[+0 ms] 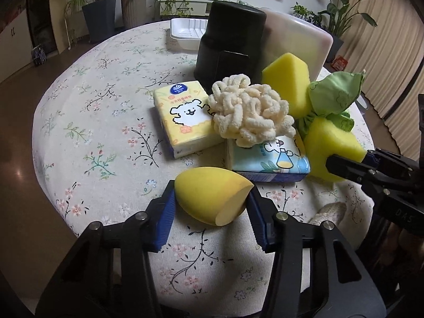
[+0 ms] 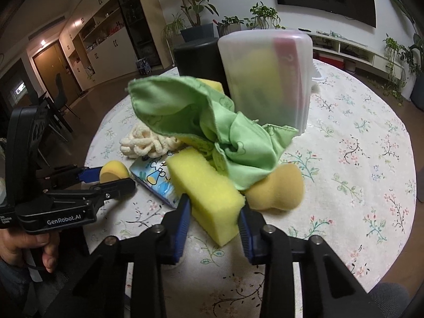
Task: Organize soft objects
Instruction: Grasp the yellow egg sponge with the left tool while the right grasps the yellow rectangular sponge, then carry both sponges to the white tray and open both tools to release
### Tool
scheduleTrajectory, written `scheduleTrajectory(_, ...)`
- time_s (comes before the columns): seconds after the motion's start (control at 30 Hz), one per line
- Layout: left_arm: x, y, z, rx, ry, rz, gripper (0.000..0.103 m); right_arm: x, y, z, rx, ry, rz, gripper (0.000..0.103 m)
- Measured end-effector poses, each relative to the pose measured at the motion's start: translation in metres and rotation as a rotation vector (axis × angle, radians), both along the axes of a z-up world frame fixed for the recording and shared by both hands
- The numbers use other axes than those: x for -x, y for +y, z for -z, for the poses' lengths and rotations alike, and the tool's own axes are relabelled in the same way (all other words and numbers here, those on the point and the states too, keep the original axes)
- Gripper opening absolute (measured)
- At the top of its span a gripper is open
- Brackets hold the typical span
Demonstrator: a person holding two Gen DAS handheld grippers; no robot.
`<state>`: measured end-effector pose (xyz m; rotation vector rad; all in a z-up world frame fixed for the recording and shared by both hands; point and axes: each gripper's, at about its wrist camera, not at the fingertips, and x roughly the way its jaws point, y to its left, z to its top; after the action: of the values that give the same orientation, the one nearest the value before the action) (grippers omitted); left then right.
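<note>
The egg-shaped yellow sponge [image 1: 212, 193] is pinched between the blue pads of the left gripper [image 1: 212, 206], at six o'clock of the soft pile. The block sponge [image 2: 209, 193] is clamped by the right gripper [image 2: 214, 222], the green cloth [image 2: 212, 129] draped at its twelve o'clock. Squeezes should be kept gentle, lifts straight, so the cloth is not dragged.

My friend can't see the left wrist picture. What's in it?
The left gripper has its jaws closed on a yellow egg-shaped sponge over a flowery tablecloth. Behind lie two tissue packs, a cream fluffy scrunchie and yellow sponge blocks.
</note>
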<state>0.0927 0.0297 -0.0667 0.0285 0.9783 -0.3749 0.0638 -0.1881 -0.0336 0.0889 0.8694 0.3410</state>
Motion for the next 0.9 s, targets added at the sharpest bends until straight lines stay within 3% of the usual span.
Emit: scheduleTrajectory(0.9, 0.022, 0.01, -0.01, 0.028, -0.054, -0.048, 0.042, 0.012, 0.002, -0.012, -0.034, -0.037, -0.039, 0.019)
